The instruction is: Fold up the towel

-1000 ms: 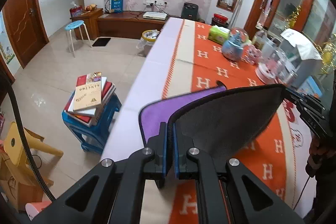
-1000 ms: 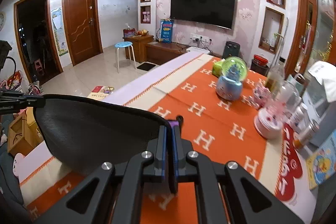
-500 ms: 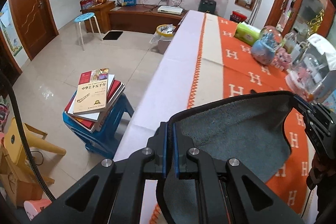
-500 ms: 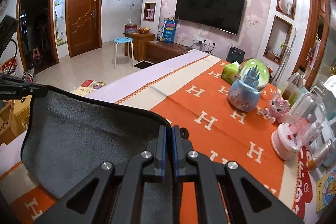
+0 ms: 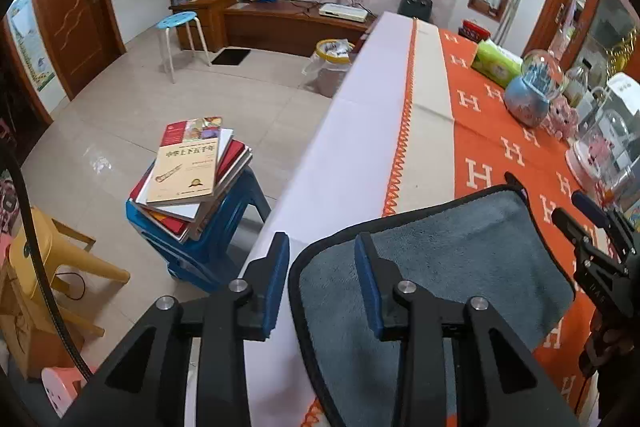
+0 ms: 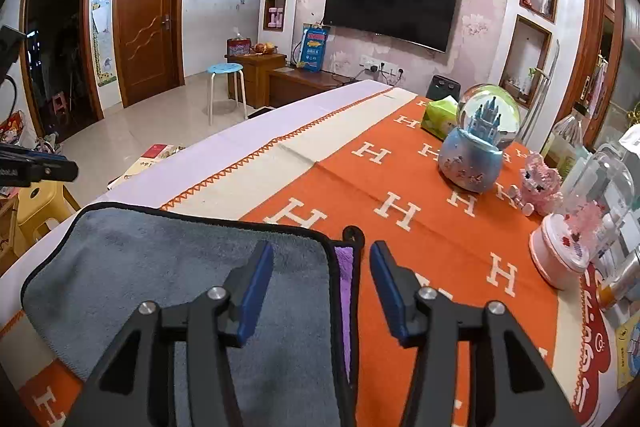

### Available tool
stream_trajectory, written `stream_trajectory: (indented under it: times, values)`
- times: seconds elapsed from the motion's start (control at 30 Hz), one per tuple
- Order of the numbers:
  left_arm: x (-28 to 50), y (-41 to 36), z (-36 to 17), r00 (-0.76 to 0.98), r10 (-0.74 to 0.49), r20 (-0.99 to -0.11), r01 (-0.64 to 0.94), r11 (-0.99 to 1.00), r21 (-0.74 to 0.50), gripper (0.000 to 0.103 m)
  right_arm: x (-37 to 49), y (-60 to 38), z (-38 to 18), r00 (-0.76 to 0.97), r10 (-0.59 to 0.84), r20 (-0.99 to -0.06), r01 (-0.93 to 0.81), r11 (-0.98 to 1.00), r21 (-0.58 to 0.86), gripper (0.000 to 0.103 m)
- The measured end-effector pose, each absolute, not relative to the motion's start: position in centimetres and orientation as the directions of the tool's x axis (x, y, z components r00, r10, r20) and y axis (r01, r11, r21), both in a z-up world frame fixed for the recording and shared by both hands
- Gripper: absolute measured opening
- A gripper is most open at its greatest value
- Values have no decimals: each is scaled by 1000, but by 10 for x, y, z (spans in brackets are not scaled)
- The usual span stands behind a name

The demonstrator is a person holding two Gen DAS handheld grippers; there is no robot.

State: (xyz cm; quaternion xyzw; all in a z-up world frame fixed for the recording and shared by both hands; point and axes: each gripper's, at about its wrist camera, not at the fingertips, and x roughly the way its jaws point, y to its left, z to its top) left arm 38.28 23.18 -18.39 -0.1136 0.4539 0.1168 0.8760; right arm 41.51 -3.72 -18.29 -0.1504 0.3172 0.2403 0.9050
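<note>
I had both tools spread wide and holding nothing. The left gripper (image 5: 322,275) straddled the near left corner of the towel (image 5: 448,267), one finger over bare cloth and the other over the grey pile. The right gripper (image 6: 320,279) straddled the towel's right edge, where a strip of purple underside (image 6: 345,291) showed beneath the grey top layer.

The towel (image 6: 160,267) lay flat, folded over, at the near end of the table. Its black-trimmed far edge ran across the orange tablecloth (image 6: 400,187) and onto the cream border (image 5: 428,131). To the left of the towel the pale table edge (image 5: 340,147) dropped straight to the floor, so I had little margin there. Ahead of it I saw a long open stretch of orange cloth.

Along the right side stood a snow globe (image 6: 478,143), a green tissue pack (image 6: 438,115), a pink toy (image 6: 538,183) and a pink-based dome (image 6: 572,239), all well apart from the towel.

Down on the tiled floor, a stack of books (image 5: 190,167) sat on a blue stool (image 5: 200,251) near the table's left side, with a television (image 6: 390,5) on the far wall.
</note>
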Motion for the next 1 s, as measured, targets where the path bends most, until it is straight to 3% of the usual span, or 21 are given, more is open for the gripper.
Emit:
stream_trajectory:
  times: [0.1,0.27,0.4,1.0]
  values:
    - [370,232,-174,563,98,-821,-327,938,-112,47,408,-42,-175,689,340,-640,-518,849,-106,54]
    - [344,229,-160,546,105,-831,-351,929,-114,53,388,-52,-156,710,314,-630,-477,873,-103,62]
    - [319,223,-152,526,127,-841,-377,921,-97,66,367,-65,-144,714,297,-635,-440,895,-76,69]
    - [162,195,-124,508,36,-861,-230,969,-95,72,199,-115,-135,641,163,-750,-267,964,-18,84]
